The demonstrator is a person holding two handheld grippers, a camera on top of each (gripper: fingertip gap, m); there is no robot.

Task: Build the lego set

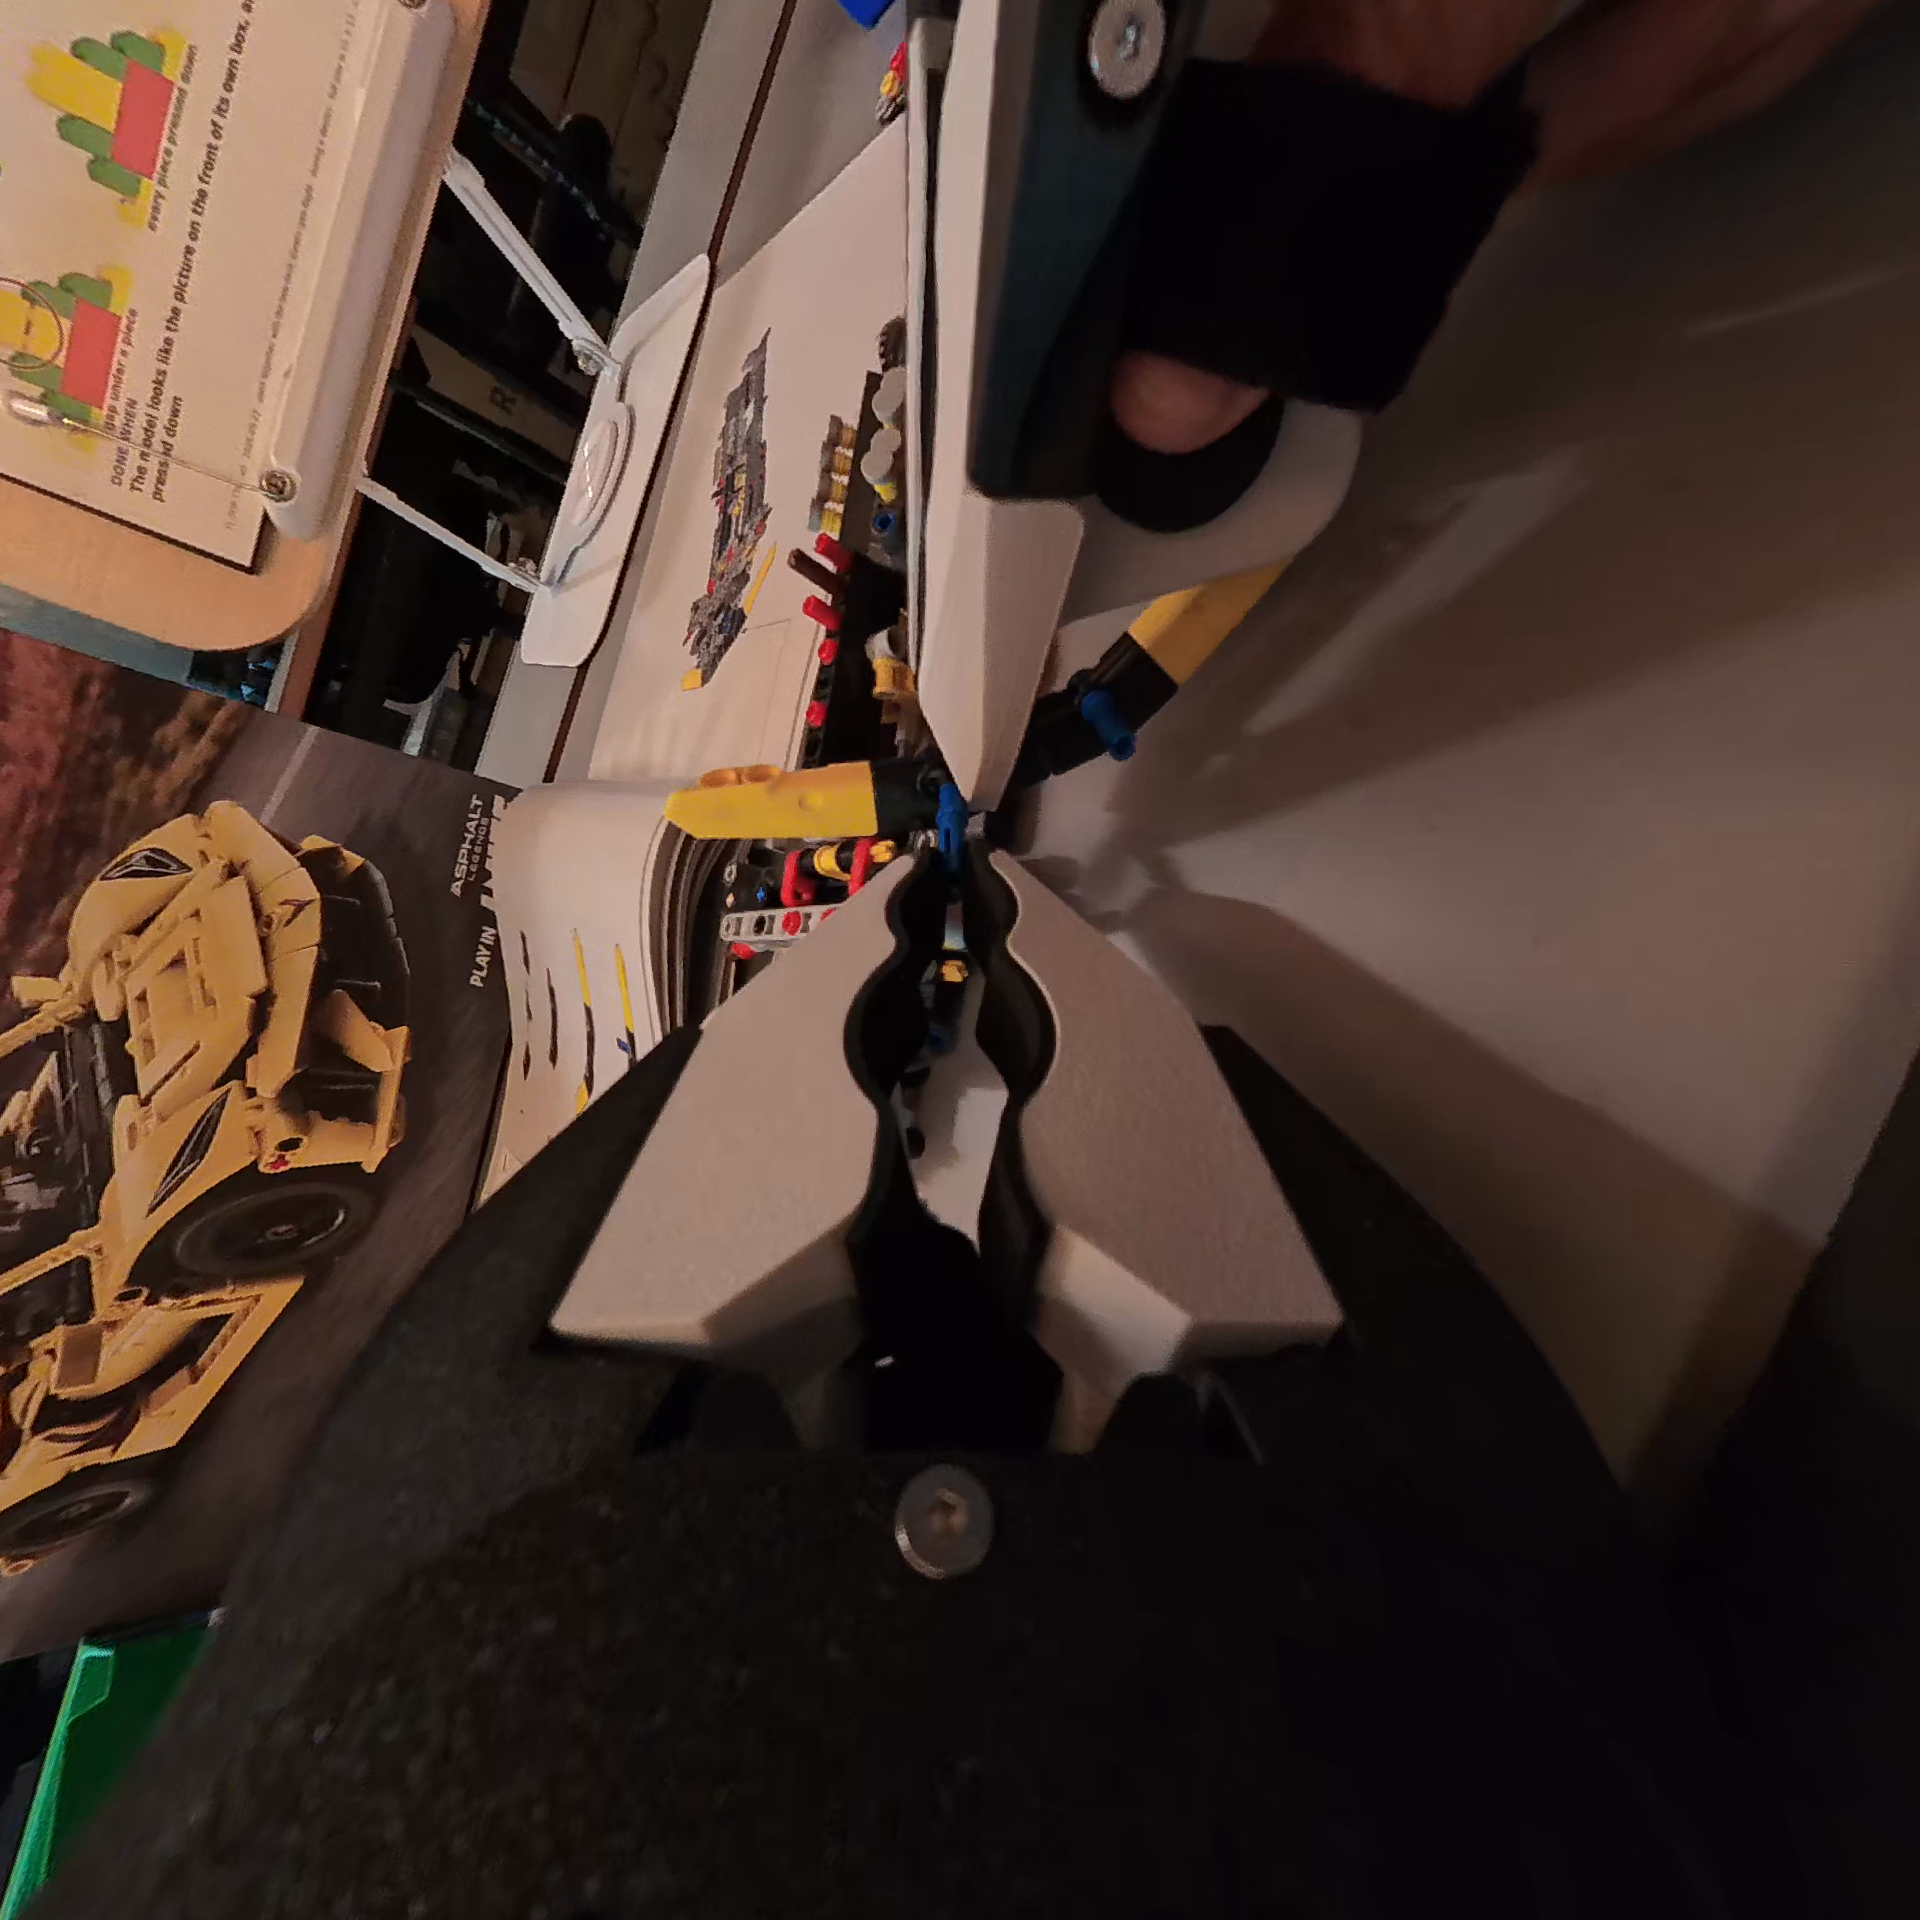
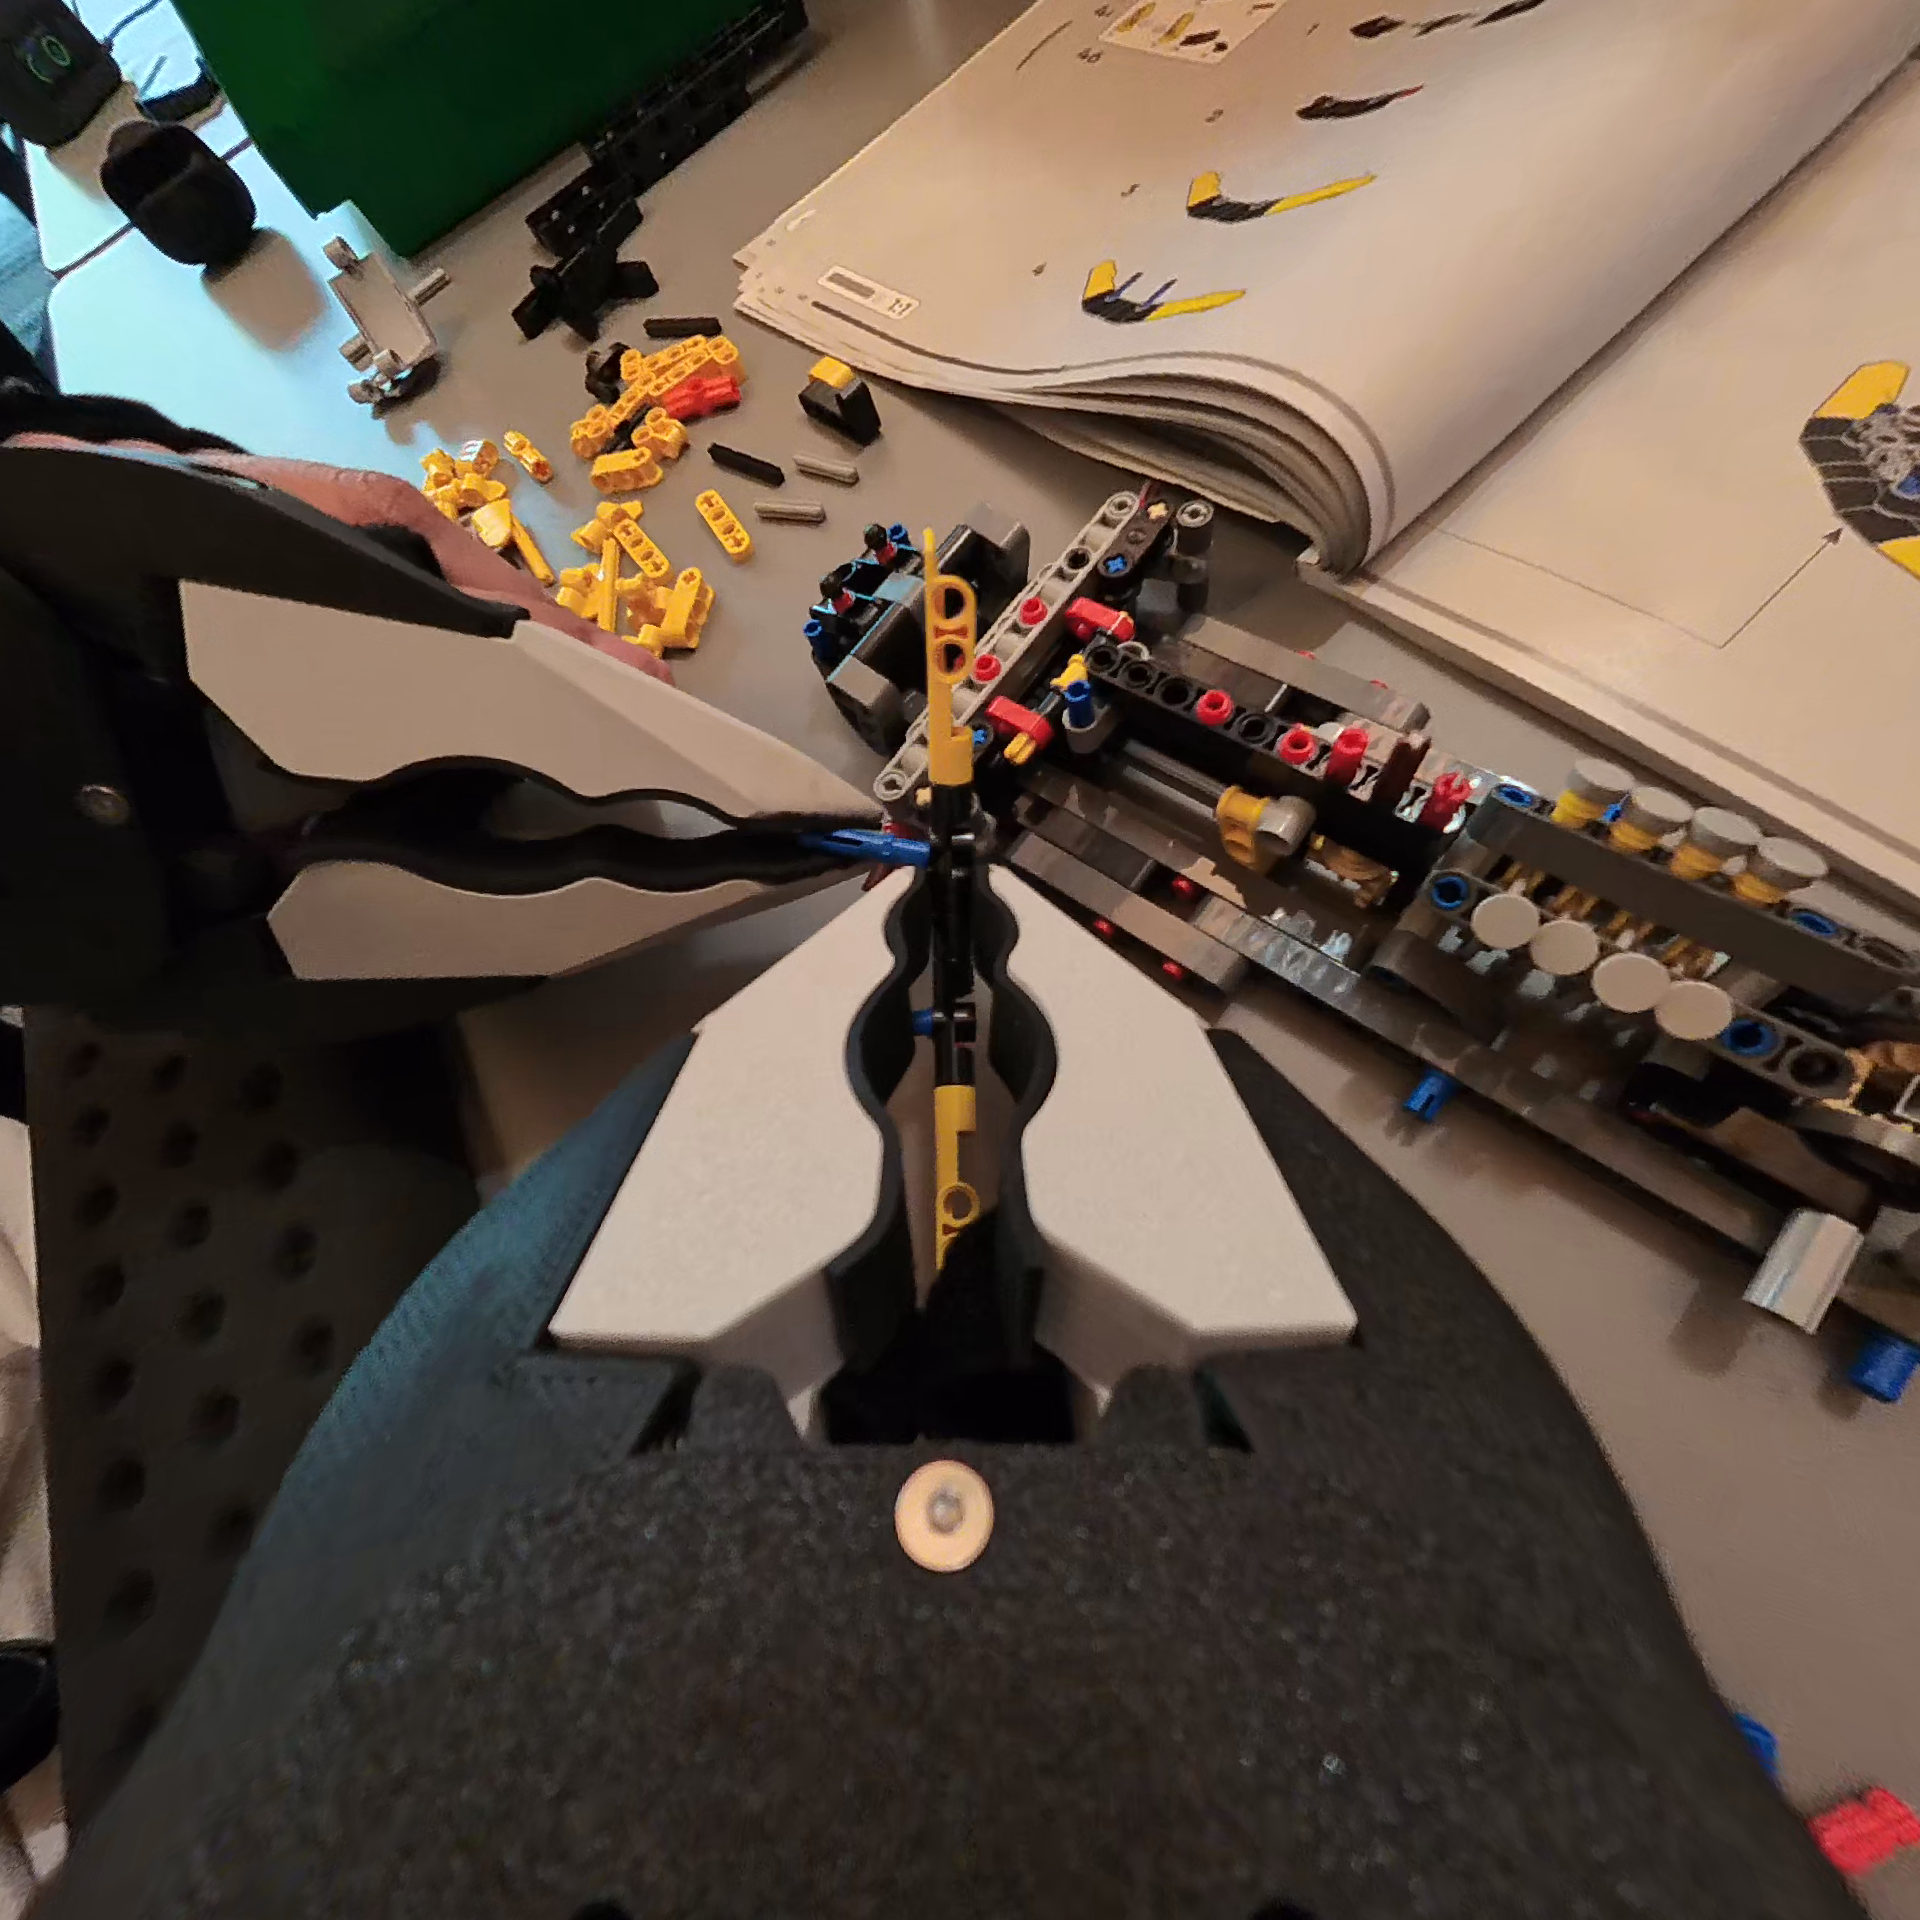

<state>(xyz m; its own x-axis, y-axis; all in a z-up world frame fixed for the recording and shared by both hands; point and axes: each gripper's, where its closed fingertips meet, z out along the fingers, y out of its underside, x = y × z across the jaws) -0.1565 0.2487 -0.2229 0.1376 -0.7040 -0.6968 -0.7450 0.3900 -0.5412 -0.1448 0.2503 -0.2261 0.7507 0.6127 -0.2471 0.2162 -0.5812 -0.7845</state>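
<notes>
My right gripper [image 2: 951,883] is shut on a thin yellow-and-black lego sub-assembly [image 2: 948,665], which is seen edge-on and held above the table. My left gripper [image 2: 873,836] comes in from the left, shut on a blue pin [image 2: 857,844], and the pin's tip touches the sub-assembly's black middle part. In the left wrist view, my left gripper [image 1: 956,862] holds the blue pin [image 1: 950,816] against the sub-assembly [image 1: 800,802], and the right gripper [image 1: 971,774] reaches down from above. The long grey-and-black chassis [image 2: 1299,831] lies on the table behind.
Loose yellow pieces [image 2: 623,520] and black beams [image 2: 623,208] lie at the back left by a green bin [image 2: 436,94]. An open instruction booklet [image 2: 1299,312] lies behind the chassis. The set's box [image 1: 208,1039] stands to the left. Loose blue [image 2: 1886,1361] and red [image 2: 1865,1834] parts lie at the right. My two grippers' fingertips are within a few centimetres of each other.
</notes>
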